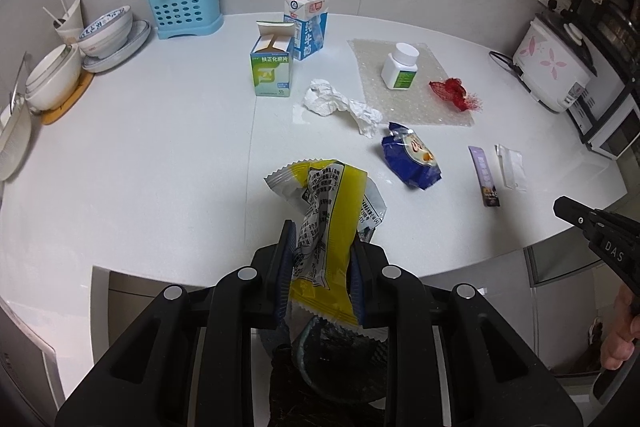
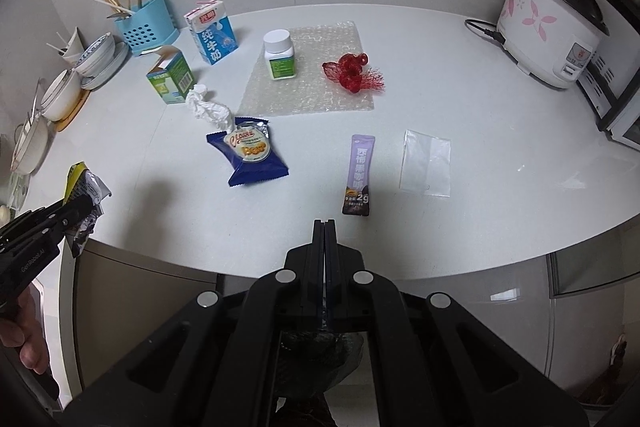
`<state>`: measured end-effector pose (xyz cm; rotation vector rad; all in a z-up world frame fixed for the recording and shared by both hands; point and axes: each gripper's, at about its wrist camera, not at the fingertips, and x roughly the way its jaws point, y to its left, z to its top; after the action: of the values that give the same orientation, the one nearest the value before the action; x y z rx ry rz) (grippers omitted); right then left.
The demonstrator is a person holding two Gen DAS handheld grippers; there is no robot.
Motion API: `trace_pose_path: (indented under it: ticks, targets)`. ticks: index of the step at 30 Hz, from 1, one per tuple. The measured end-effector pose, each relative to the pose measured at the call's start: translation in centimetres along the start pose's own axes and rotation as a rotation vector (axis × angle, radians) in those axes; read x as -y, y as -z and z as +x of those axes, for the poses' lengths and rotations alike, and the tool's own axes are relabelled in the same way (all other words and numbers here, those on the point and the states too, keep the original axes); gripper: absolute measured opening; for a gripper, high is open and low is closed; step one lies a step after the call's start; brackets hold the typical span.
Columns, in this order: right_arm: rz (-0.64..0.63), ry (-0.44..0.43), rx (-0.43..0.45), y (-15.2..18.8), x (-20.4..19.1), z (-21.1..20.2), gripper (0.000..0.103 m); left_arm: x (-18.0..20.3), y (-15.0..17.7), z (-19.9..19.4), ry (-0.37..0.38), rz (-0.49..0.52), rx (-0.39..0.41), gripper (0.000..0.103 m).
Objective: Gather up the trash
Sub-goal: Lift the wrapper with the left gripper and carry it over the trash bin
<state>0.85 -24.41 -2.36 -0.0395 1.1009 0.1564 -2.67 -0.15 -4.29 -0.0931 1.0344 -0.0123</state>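
Observation:
My left gripper (image 1: 322, 247) is shut on a yellow snack wrapper (image 1: 326, 211) and holds it above the counter's front edge; it also shows in the right wrist view (image 2: 82, 183). My right gripper (image 2: 325, 227) is shut and empty at the counter's front edge. On the white counter (image 1: 160, 147) lie a blue snack packet (image 2: 250, 153), a crumpled tissue (image 2: 208, 109), a purple coffee sachet (image 2: 359, 175), a clear plastic bag (image 2: 426, 161) and red netting (image 2: 354, 71). A green box (image 2: 170, 75), a milk carton (image 2: 212, 33) and a white pill bottle (image 2: 279, 55) stand farther back.
A blue utensil holder (image 1: 184, 7) and stacked bowls (image 1: 104, 35) stand at the back left. A rice cooker (image 2: 548, 27) stands at the back right. Bubble wrap (image 2: 312, 79) lies under the bottle. A dark bin bag (image 1: 340, 359) hangs below my left gripper.

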Motion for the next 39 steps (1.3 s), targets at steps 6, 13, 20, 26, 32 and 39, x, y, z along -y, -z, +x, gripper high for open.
trace_pose_path:
  ticks: [6, 13, 20, 26, 32, 39]
  targets:
    - [-0.007, -0.020, 0.014, 1.8, -0.4, -1.3, 0.000, 0.7, 2.0, -1.0, 0.013, 0.006, -0.003, 0.023]
    - [-0.023, -0.034, 0.033, 3.7, -0.8, -2.5, 0.000, 1.1, 4.2, -1.8, 0.024, 0.007, -0.009, 0.023]
    - [-0.040, -0.042, 0.033, 5.7, -1.1, -2.8, 0.000, 1.3, 6.1, -2.1, 0.031, 0.009, -0.017, 0.023]
    - [-0.078, -0.050, 0.019, 8.1, -1.9, -2.1, 0.000, 1.8, 8.3, -1.8, 0.041, 0.017, -0.030, 0.023]
    - [-0.097, -0.068, 0.002, 10.7, -2.5, -1.1, 0.000, 2.6, 10.7, -0.7, 0.060, 0.030, -0.045, 0.023]
    - [-0.115, -0.089, -0.026, 13.1, -2.8, 0.8, 0.000, 2.6, 13.1, 1.2, 0.072, 0.030, -0.059, 0.023]
